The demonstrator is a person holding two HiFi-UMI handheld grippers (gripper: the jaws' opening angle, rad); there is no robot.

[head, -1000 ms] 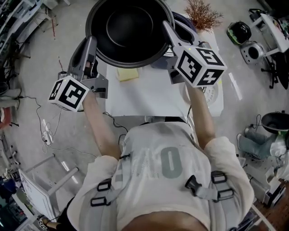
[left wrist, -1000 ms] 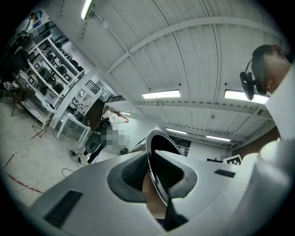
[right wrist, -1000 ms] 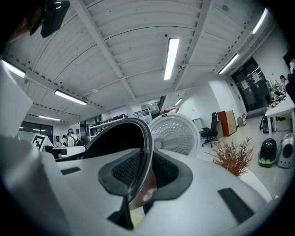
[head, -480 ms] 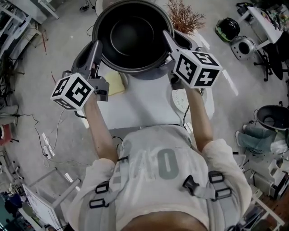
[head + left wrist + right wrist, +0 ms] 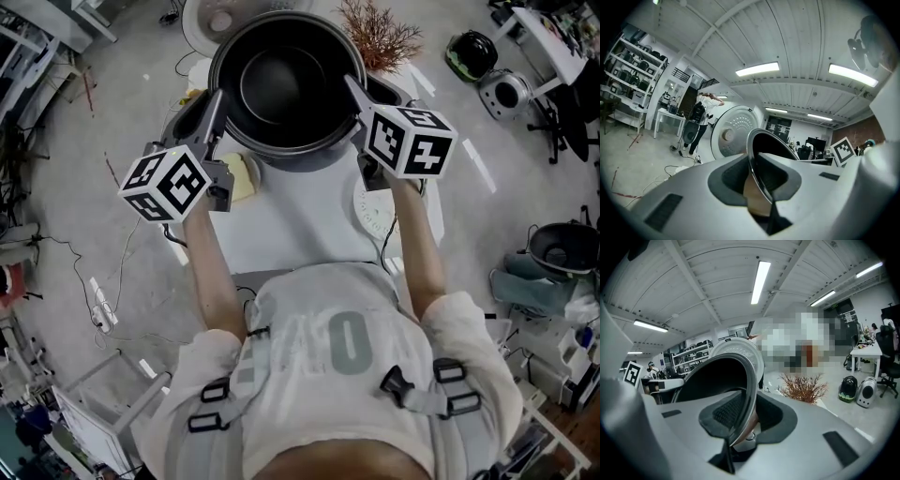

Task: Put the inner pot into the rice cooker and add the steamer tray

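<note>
Right now the first step is in hand: the pot (image 5: 286, 89) hangs at the top centre of the head view, carried by its rim between both grippers, right above the cooker (image 5: 314, 159), whose grey body shows just under the pot's lower edge. The left gripper (image 5: 215, 101) bites the rim on the frame's left side; its own view shows the thin metal edge running between the two jaws, which stand only narrowly apart and clamp it, having just eased a shade wider. The right gripper (image 5: 353, 86) does the same on the frame's right side, jaws nearly together on the rim, and has likewise just opened a touch. The lid (image 5: 220, 19) stands thrown back at the upper left, so the cooker's mouth looks free. I cannot tell whether the pot's base already sits inside the cooker or hangs over it. By my reading the next move calls for keeping the pot level and centred, sinking it straight until it seats, then letting both jaws go. After that comes the tray (image 5: 372, 214), probably the white round piece lying on the table (image 5: 300, 220) at the centre right, partly under the right forearm, not yet picked up
</note>
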